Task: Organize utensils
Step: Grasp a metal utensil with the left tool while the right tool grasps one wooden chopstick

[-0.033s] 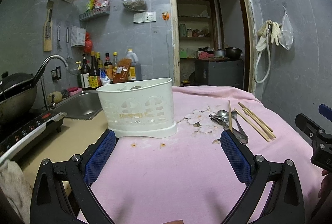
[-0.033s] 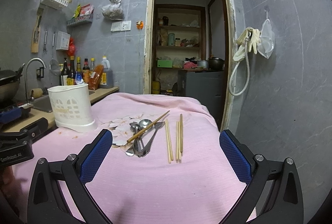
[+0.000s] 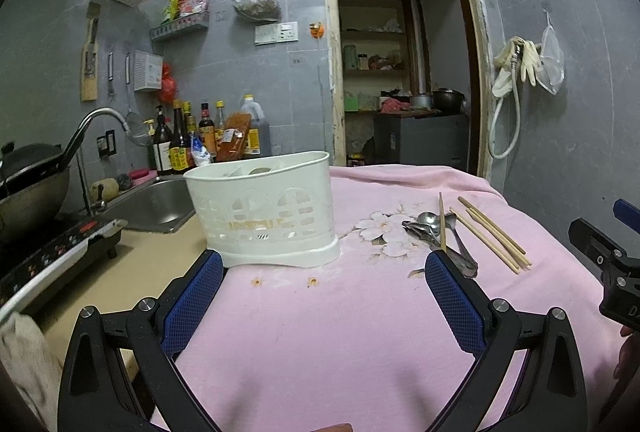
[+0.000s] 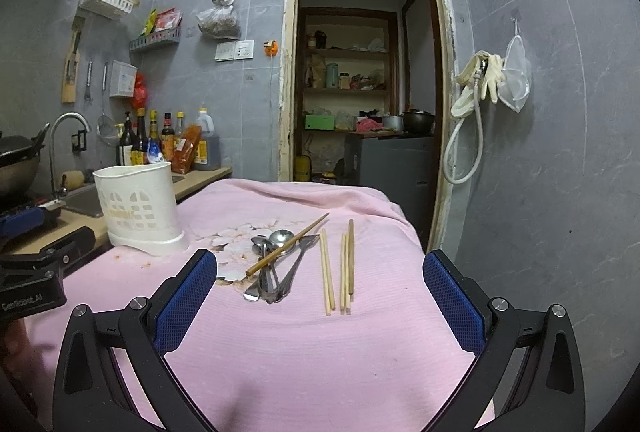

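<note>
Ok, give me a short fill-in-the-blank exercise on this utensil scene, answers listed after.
1. The white utensil holder stands on the ____ cloth.
2. One chopstick lies slanted across the pile of ____.
3. Both the left gripper and the right gripper are ____ and hold nothing.
4. The other chopsticks lie to the ____ of the spoons, seen from the right wrist.

Missing words: pink; spoons; open; right
</note>
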`<state>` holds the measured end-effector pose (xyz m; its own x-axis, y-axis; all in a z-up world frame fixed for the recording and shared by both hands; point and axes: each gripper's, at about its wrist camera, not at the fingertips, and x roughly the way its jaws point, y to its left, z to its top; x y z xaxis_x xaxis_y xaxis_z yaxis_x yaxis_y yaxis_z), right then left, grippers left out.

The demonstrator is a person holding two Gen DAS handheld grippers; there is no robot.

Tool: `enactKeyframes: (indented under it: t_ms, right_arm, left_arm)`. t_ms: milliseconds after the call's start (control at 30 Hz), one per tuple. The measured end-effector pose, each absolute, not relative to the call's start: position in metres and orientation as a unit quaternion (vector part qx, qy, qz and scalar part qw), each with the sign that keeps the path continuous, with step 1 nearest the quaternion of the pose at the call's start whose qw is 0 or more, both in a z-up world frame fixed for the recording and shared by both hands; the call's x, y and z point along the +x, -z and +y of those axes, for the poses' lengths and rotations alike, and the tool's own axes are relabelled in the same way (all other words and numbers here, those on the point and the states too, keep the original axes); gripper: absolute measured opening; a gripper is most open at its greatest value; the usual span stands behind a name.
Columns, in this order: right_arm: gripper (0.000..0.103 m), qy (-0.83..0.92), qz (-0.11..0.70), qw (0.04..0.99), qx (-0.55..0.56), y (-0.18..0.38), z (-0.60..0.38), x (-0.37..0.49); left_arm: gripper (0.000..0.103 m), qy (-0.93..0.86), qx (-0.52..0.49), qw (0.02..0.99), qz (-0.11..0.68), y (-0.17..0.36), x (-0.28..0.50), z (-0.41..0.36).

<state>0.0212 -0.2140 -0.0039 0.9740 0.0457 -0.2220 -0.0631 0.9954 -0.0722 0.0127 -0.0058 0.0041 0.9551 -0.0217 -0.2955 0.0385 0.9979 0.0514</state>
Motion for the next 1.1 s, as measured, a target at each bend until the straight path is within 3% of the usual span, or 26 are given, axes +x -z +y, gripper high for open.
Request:
enactKeyframes:
  t_ms: [333, 533, 967, 1033, 1100]
  right_arm:
    - [0.103, -0.026, 0.112, 0.992, -0.061, -0.02, -0.249, 0.046]
    - [0.103, -0.038, 0.17, 0.984, -0.047, -0.022, -0.282, 0.084]
    - [0.103, -0.063, 0.268, 0.959, -0.066, -0.007, -0.31, 0.155]
    - [0.103, -0.069, 0.276, 0.956, -0.078, -0.004, -0.307, 0.166]
    - [0.101, -0.073, 0.286, 0.951, -0.089, 0.0, -0.305, 0.181]
  left_arm:
    - [0.099, 0.047, 0.066, 0.983, 0.166, -0.03, 0.054, -0.028]
    - [0.099, 0.098, 0.082, 0.97, 0.208, -0.037, 0.104, -0.05]
    - [0.099, 0.164, 0.03, 0.917, 0.363, 0.0, 0.206, -0.069]
    - [0.096, 0.17, 0.025, 0.911, 0.374, 0.003, 0.216, -0.07]
    - [0.086, 0.18, 0.015, 0.903, 0.389, 0.007, 0.226, -0.07]
